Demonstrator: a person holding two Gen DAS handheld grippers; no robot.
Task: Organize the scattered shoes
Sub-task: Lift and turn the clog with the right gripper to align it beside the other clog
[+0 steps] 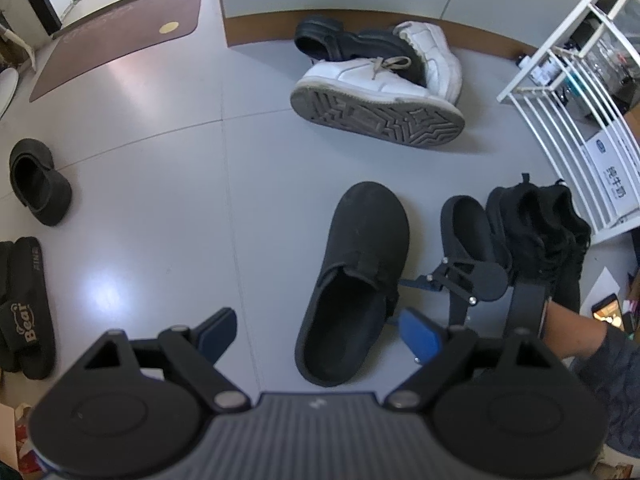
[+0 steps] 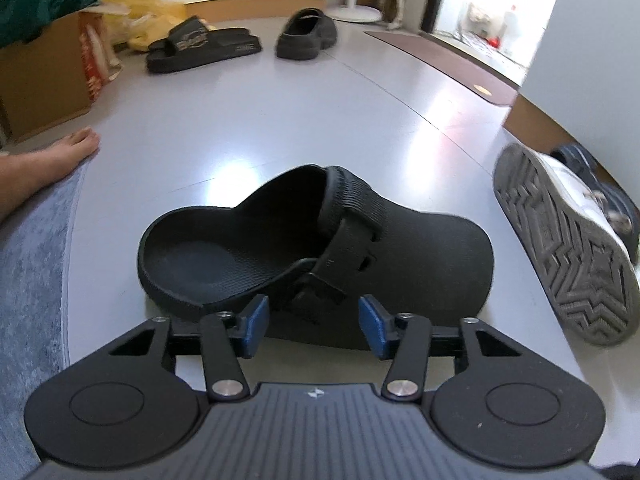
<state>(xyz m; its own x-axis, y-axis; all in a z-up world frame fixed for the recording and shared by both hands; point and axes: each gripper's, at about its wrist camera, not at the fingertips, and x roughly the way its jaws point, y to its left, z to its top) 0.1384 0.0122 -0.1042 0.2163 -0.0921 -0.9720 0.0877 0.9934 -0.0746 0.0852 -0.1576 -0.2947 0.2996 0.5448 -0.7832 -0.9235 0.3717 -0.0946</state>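
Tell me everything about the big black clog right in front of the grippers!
The black clog is a matte, rubbery-looking slip-on with a rounded closed toe, an open low heel, a textured footbed and a ribbed strap across the top with slots at its side. It sits upright on its sole on the pale grey floor, empty. The right gripper has its jaws open at the clog's side by the strap; whether they touch it I cannot tell. The left gripper is open above its heel end.

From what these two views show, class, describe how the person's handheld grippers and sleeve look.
Both the left gripper and right gripper share a black ribbed body, round side discs, silver pivot screws and blue finger pads. The arm behind the right gripper wears a grey patterned sleeve.
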